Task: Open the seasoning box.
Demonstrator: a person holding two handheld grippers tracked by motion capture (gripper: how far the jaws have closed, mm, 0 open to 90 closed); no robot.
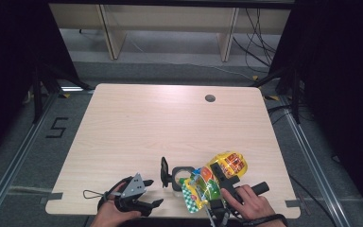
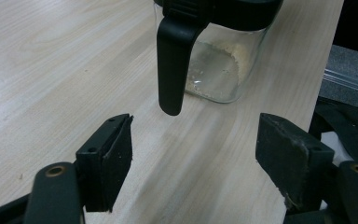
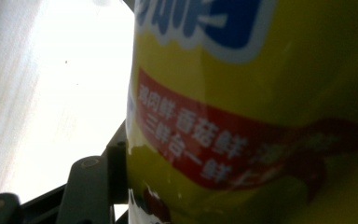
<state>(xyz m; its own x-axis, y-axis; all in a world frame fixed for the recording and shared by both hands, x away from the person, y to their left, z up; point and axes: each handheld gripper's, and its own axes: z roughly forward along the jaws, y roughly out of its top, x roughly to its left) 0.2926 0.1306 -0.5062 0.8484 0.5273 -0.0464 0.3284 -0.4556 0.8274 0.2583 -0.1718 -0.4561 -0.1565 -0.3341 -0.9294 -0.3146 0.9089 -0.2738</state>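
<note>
A small glass jar stands near the table's front edge with its black lid swung open to its left. In the left gripper view the jar is just ahead, and a black latch arm hangs down in front of it. My left gripper lies left of the jar, open and empty. A yellow printed snack bag leans tilted against the jar's right side. My right gripper is shut on the bag, which presses against its one visible finger.
The light wooden table has a round cable hole at the back right. Dark frames and cables flank the table, and table legs stand on the floor beyond its far edge.
</note>
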